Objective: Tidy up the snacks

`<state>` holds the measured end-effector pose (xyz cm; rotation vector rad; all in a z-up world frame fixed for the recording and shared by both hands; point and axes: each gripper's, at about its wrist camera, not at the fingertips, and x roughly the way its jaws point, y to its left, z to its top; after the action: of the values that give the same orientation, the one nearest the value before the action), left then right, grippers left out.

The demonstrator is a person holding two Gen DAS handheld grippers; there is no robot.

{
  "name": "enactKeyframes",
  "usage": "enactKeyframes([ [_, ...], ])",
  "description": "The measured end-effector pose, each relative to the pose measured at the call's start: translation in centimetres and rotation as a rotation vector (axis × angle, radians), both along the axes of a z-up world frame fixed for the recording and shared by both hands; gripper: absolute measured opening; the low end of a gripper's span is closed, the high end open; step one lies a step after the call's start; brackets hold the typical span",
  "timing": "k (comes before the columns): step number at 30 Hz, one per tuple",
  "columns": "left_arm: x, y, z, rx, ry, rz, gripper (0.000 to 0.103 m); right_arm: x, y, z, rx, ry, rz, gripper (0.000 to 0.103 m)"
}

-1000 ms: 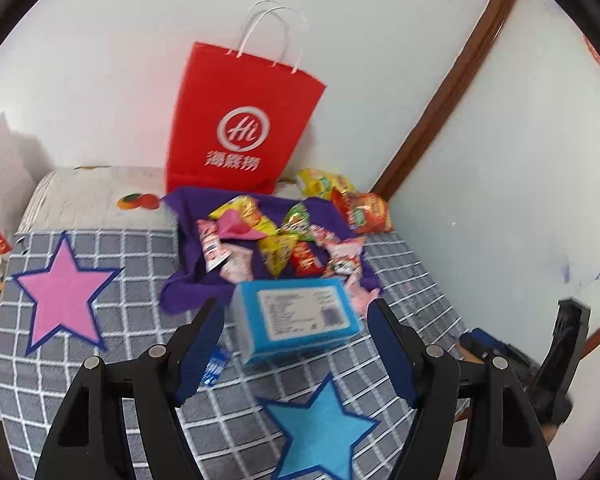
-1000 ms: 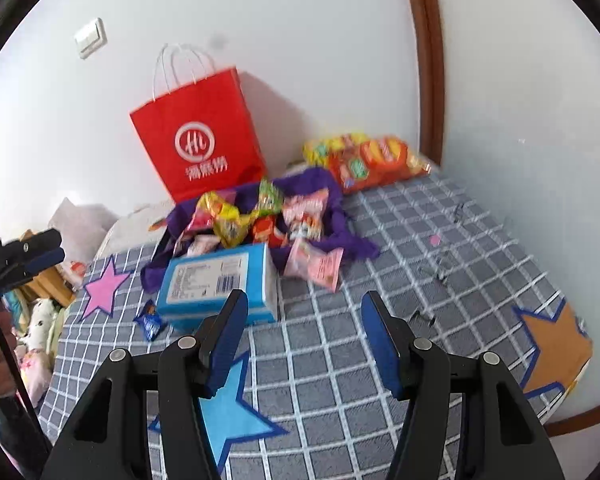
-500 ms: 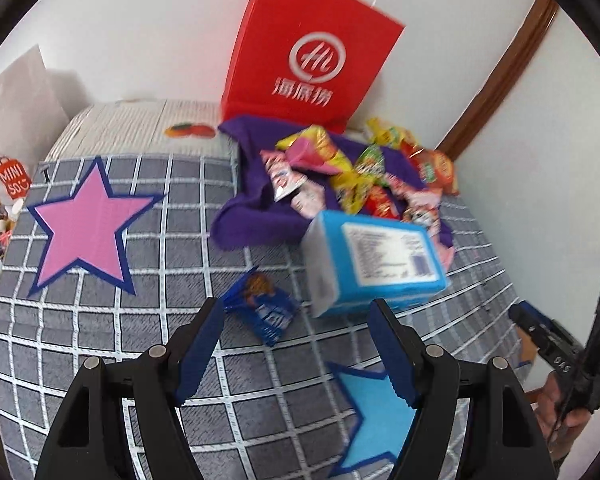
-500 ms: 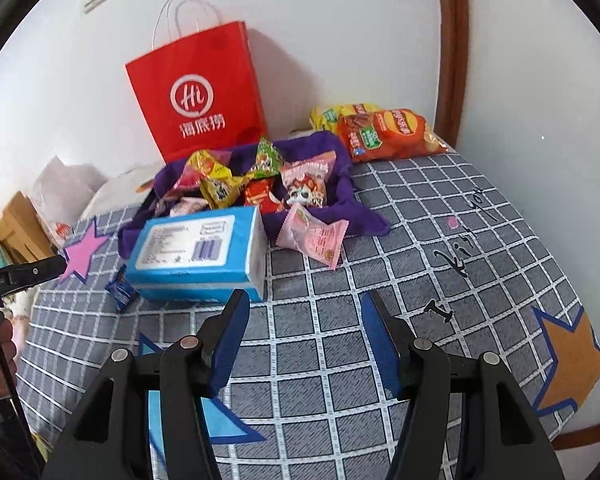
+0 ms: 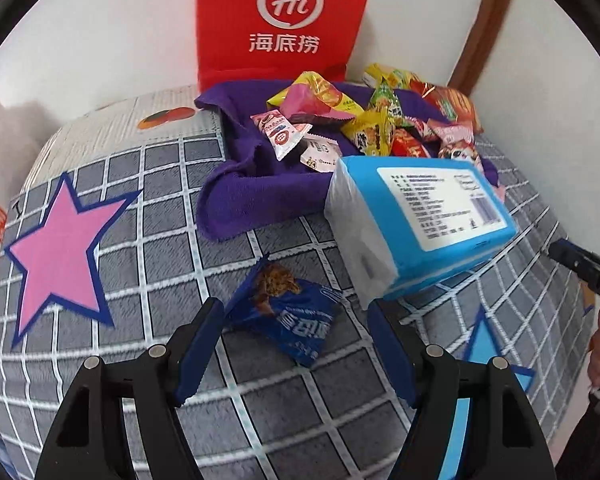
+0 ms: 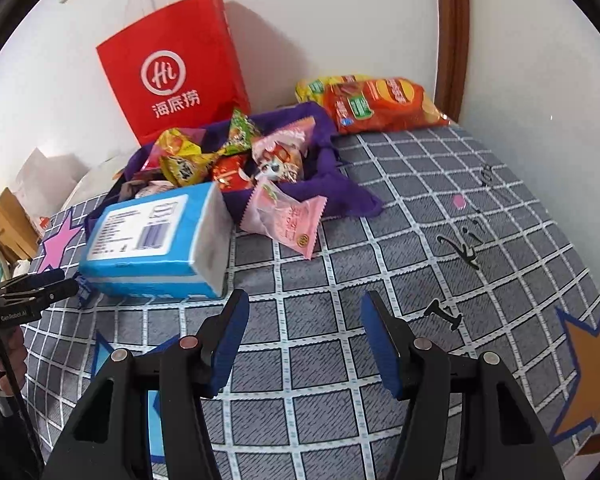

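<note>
Left gripper (image 5: 296,344): jaws apart, nothing between the pads. A blue cookie packet (image 5: 290,312) lies flat on the grey checked bedspread (image 5: 148,272) just ahead of the gap, near the left finger. Right gripper (image 6: 304,336): jaws apart, empty, over bare bedspread. A blue tissue pack (image 6: 152,236) lies ahead to its left, a pink snack packet (image 6: 288,216) beyond, both beside the purple cloth (image 6: 340,188) holding assorted snacks.
</note>
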<state>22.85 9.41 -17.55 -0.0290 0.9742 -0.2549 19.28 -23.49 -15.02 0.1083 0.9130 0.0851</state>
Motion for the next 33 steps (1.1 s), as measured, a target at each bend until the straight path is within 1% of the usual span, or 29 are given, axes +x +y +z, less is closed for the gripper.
enactKeyframes([
  [8,1.7,0.3,-1.5,-0.045,0.003,-0.038,0.072,1.9,-0.4,-2.4,0.031,0.055,-0.022,0.059],
  [11,1.8,0.0,-2.0,-0.011,0.002,-0.05,0.072,2.6,-0.4,-2.9,0.03,0.062,-0.022,0.059],
  [16,1.4,-1.6,-2.6,0.118,-0.039,-0.092,0.072,3.9,-0.4,-3.6,0.018,0.07,-0.027,0.059],
  [17,1.4,-1.7,-2.6,0.133,-0.046,-0.098,0.072,4.1,-0.4,-3.7,0.019,0.072,-0.028,0.059],
  [19,1.4,-1.7,-2.5,0.136,-0.05,-0.1,0.072,4.7,-0.4,-3.8,0.018,0.071,-0.028,0.059],
  [20,1.5,-1.5,-2.4,0.125,-0.045,-0.101,0.072,4.9,-0.3,-3.8,0.016,0.066,-0.026,0.059],
  [21,1.5,-1.3,-2.4,0.119,-0.045,-0.097,0.071,5.2,-0.2,-3.7,0.012,0.061,-0.023,0.059],
  [23,1.5,-0.9,-2.3,0.122,-0.059,-0.079,0.059,5.7,-0.2,-3.6,0.0,0.048,-0.021,0.059],
  [25,1.5,-0.7,-2.4,0.115,-0.064,-0.069,0.055,6.3,-0.2,-3.4,-0.009,0.032,-0.022,0.059],
  [28,1.4,-0.7,-2.2,0.125,-0.075,-0.061,0.051,6.9,-0.4,-3.4,0.004,0.019,-0.031,0.059],
  [33,1.2,-0.9,-2.6,0.117,-0.097,-0.046,0.052,7.8,-0.7,-3.8,0.066,0.031,-0.038,0.059],
])
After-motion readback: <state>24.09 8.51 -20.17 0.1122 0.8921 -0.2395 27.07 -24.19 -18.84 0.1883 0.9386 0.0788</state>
